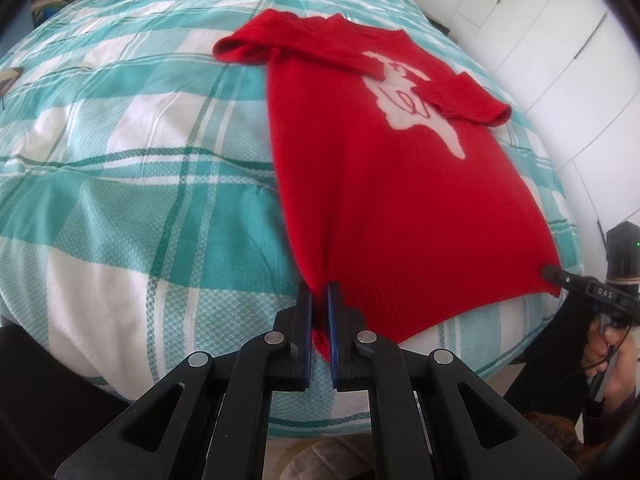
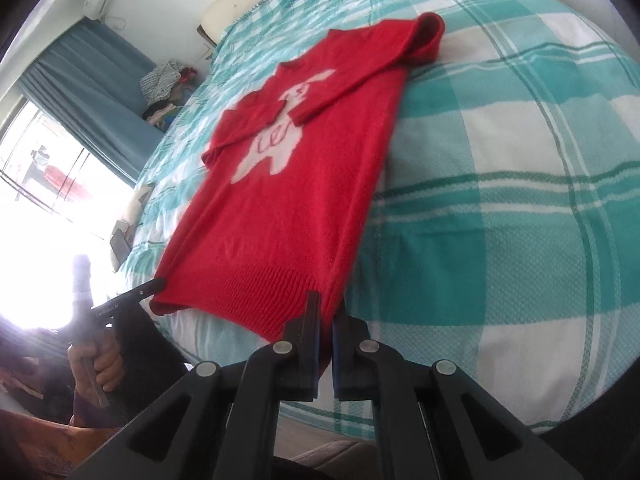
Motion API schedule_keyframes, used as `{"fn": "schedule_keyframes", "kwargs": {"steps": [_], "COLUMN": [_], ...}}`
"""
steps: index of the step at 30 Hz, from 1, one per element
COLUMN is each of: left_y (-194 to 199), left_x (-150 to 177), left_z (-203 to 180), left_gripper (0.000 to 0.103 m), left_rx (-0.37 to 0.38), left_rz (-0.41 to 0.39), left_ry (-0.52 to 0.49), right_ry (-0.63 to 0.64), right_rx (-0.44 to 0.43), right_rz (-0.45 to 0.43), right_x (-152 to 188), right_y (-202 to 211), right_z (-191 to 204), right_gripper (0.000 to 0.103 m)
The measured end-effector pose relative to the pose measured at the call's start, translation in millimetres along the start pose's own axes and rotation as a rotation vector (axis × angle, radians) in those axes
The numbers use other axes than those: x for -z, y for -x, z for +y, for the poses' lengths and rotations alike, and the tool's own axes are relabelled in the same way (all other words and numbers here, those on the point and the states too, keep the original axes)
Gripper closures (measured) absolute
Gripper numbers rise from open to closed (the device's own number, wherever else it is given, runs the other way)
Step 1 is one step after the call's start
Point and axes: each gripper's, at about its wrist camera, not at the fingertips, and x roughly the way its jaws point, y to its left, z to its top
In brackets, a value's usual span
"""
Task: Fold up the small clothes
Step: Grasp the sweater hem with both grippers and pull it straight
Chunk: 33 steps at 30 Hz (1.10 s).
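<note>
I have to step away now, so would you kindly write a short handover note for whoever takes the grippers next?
Left gripper: shut on the red sweater's near-left hem corner.
Right gripper: shut on the near-right hem corner.
Sweater lies flat, front up, on the checked bedspread, collar at the far end.
Done: both sleeves folded in across the chest.
Left: probably carry the hem up toward the collar to fold the body, then release.

Checked bedspread, blue curtain, bright window

Hem corner — hidden between tool pads
</note>
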Motion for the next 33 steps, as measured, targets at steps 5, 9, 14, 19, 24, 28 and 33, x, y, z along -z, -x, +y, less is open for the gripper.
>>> {"fn": "schedule_keyframes", "kwargs": {"steps": [5,9,14,19,24,28,33], "left_y": [10.8,13.5,0.8,-13.0,1.5,-12.8,-17.0], "left_x": [-0.4,5.0,11.2,11.2,16.6,21.4,27.5], "left_z": [7.6,13.2,-3.1,-16.9,-13.4,-18.3,-27.4], "left_gripper": [0.086,0.051,0.053,0.101,0.101,0.101,0.101], "left_rx": [0.036,0.081,0.076,0.042,-0.084,-0.152,-0.218], "left_rz": [-0.045,-0.052,-0.021,0.011,-0.020,-0.019,-0.047], "left_ry": [0.039,0.072,0.028,0.000,-0.043,-0.077,-0.133], "right_ry": [-0.043,-0.055,-0.052,-0.037,-0.010,-0.008,-0.028], "right_rx": [0.005,0.000,-0.009,-0.002,0.078,0.124,0.123], "right_rz": [-0.003,-0.027,-0.028,-0.034,-0.036,0.004,0.006], "right_x": [2.4,-0.4,0.6,2.5,4.6,11.4,16.7], "right_y": [-6.4,2.0,4.3,2.6,13.0,-6.4,-21.3], "right_z": [-10.5,-15.7,-16.6,-13.3,-5.8,-10.0,-18.4], "right_gripper": [0.099,0.099,0.099,0.099,0.099,0.099,0.099]}}
